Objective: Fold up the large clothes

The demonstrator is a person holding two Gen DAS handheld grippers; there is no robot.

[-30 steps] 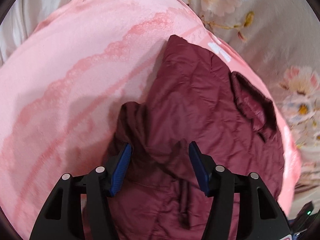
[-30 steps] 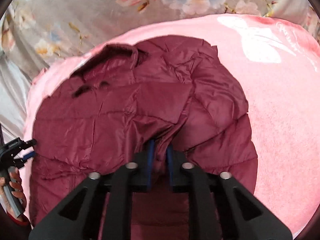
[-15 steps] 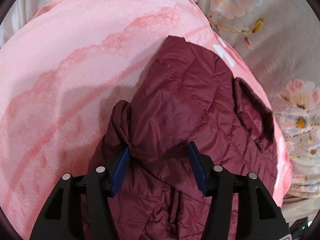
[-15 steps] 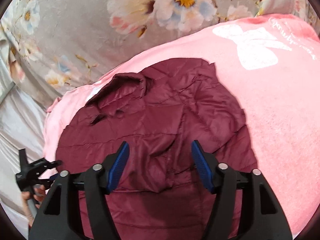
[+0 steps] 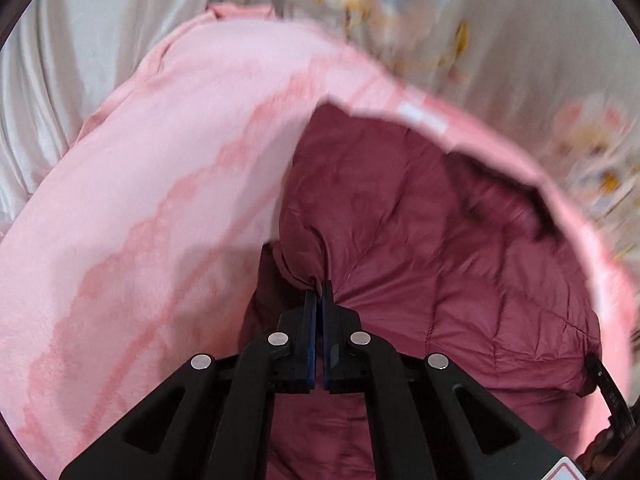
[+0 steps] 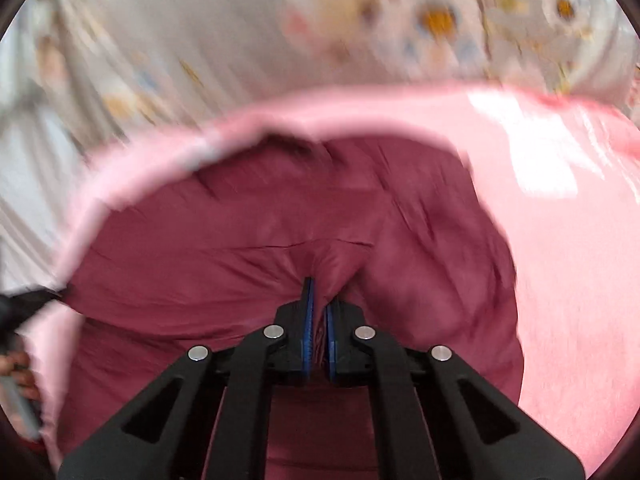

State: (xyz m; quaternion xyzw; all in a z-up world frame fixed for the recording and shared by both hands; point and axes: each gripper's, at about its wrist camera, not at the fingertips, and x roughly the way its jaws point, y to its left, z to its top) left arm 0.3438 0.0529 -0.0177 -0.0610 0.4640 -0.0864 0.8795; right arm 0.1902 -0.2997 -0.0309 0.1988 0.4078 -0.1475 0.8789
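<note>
The jacket is spread on the pink blanket. Its near edge is pinched by the left gripper and right gripper, fingers clamped on fabric. A fold is judged underway; next, both pinches should be carried toward the collar.

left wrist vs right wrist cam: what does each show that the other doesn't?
Only left wrist: the left gripper shut on a bunched fold of the maroon quilted jacket, and darker wavy stripes on the pink fleece blanket.

Only right wrist: the right gripper shut on another fold, and a white patch on the blanket.

Both: jacket lying on the blanket, floral bedsheet behind, heavy motion blur.
</note>
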